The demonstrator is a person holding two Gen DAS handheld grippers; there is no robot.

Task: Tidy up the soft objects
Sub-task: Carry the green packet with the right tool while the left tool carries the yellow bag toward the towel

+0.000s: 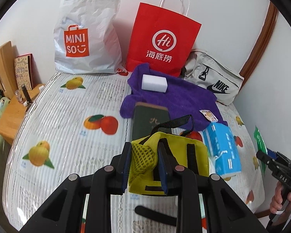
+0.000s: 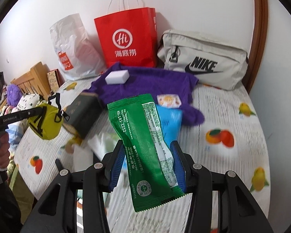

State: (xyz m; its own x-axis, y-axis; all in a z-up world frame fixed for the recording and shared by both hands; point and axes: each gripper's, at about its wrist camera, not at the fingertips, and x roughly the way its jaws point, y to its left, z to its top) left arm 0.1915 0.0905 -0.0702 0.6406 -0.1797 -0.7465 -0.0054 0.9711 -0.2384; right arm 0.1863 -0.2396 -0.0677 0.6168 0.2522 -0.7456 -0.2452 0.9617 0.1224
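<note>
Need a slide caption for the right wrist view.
Right gripper holds a green packet above the fruit-print table; bags line the wall.

**Background items**

The table (image 1: 67, 120) carries a fruit-print cover. Along its far edge, against the wall, stand a white plastic bag (image 1: 87, 35) and a red paper bag (image 1: 161, 38). A dark green book (image 1: 145, 120) lies near the table's middle. A wooden shelf (image 1: 11, 114) adjoins the left edge.

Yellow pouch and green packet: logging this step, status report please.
Left gripper shut on yellow pouch, lifted. Right gripper shut on green packet, lifted. Purple towel, white sponge, blue tissue pack on the table. Nothing blocking.
</note>
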